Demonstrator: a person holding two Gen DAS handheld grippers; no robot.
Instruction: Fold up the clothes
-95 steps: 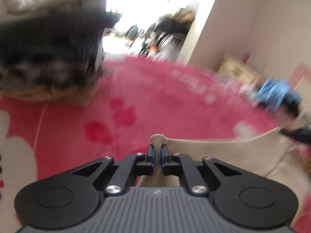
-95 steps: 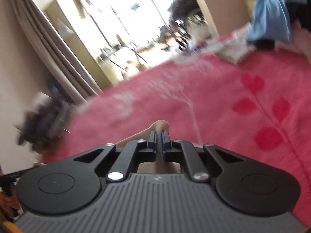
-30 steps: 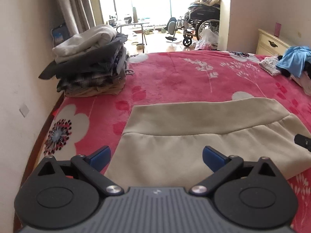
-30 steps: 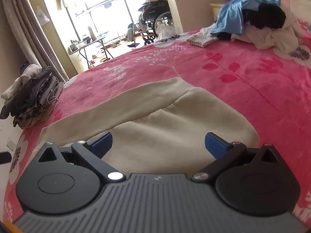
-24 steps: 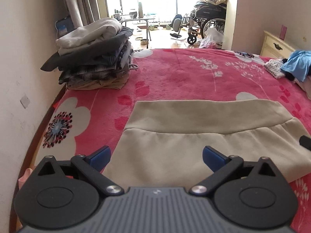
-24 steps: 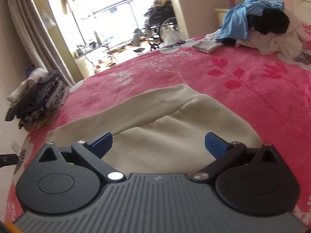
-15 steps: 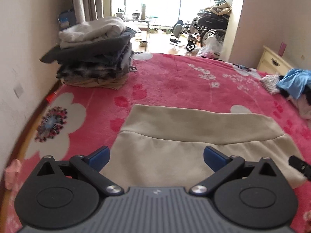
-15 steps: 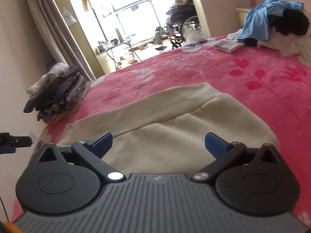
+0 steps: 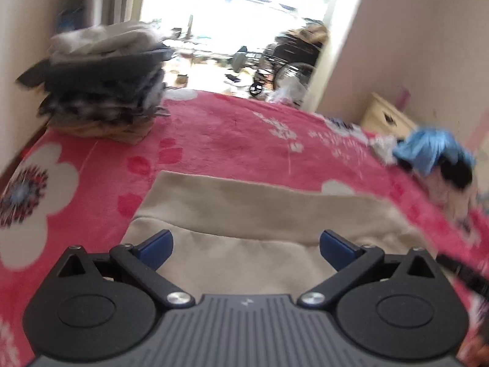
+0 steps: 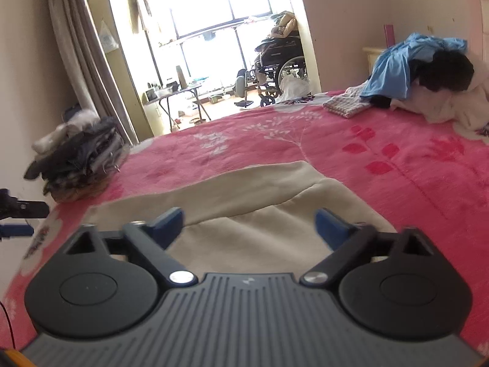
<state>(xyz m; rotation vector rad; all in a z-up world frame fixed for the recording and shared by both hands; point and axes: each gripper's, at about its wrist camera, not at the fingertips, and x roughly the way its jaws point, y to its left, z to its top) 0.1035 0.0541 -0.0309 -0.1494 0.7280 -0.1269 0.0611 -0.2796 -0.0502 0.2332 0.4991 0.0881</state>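
With the left gripper [image 9: 246, 246] wide and empty and the right gripper [image 10: 249, 224] closing on nothing, each should pinch the beige garment [image 9: 259, 214] by its near edge, toward the bed's [image 9: 229, 134] near side, evenly.

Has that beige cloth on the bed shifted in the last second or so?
No. The beige garment lies spread on the pink blanket as before, its left corner in the same place relative to the folded stack.

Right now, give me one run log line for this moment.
beige garment: flat on bed | left gripper: open, empty | right gripper: closing, nothing gripped
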